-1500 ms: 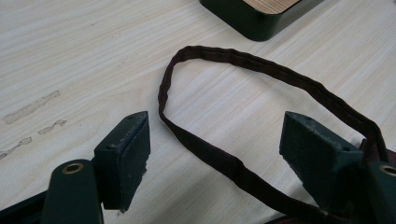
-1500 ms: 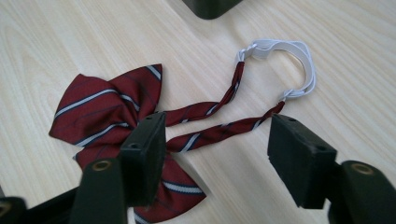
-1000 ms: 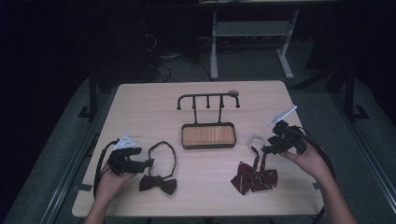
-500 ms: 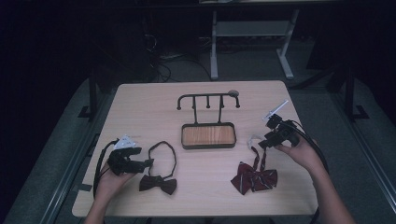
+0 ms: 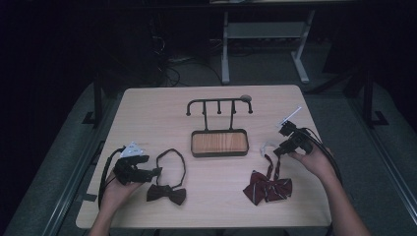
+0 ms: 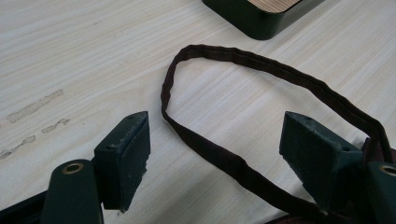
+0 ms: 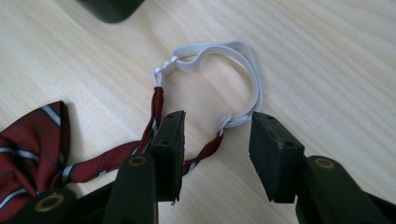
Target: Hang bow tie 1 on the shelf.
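Both bow ties lie flat on the worktop [image 5: 147, 113] and the hook stand [image 5: 219, 105] at the far centre carries nothing, so the work, judged to be hanging the ties on that stand, is at its opening stage: no tie lifted, none hung. The dark tie [image 5: 166, 193] lies near left, its knot toward the near edge and its neck loop [image 6: 243, 112] spread flat toward the stand's tray [image 5: 219, 142]. The striped tie [image 5: 268, 187] lies near right, its two red straps running away from the knot to a white elastic loop [image 7: 233, 65] that rests just right of the tray. Left claw [image 5: 156, 172]: jaws wide apart, resting low at the worktop just left of the dark tie; in the left gripper view the loop passes between the jaws, and neither pad is seen pressing on it. Right claw [image 7: 215, 149]: jaws partly apart and just been closing, set over the point where the right-hand strap joins the white elastic; that strap lies between the jaws, the other strap runs just outside the left jaw, and a gap shows on both sides of the enclosed strap, so nothing is clamped yet. Remaining, by judgement: grip, lift, and hang each tie on the stand's hooks.
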The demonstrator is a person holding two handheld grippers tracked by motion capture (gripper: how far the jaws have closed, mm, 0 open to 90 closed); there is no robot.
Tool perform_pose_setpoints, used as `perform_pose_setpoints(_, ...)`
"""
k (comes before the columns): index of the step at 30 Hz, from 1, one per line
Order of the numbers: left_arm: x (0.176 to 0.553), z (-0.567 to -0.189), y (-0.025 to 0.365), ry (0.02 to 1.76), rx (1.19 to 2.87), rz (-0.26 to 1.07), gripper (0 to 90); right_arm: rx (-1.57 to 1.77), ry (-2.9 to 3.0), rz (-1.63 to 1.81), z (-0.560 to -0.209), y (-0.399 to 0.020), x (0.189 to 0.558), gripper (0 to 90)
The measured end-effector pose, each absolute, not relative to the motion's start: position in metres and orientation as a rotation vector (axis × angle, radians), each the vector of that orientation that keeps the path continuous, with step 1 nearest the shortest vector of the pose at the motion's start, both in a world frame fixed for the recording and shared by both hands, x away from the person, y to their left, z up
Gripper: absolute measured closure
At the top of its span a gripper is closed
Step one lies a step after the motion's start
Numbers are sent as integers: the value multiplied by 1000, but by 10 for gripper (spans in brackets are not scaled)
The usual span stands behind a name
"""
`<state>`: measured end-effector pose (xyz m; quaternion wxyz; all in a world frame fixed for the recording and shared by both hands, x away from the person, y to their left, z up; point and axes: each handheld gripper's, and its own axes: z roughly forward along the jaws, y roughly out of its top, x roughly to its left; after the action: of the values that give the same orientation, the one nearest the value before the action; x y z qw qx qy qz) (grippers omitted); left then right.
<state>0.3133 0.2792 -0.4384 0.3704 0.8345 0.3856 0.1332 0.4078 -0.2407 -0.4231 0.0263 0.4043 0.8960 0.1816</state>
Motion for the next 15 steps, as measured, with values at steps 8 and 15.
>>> perform_pose_setpoints(8, 313, -438, 280, 991, 2132, 350, 250, 1310, 2753, 514, -430, -240, 412, 568)
perform_pose_setpoints(15, 313, -438, 279, 989, 2138, 346, 251, 1306, 2762, 468, -433, -235, 415, 623)
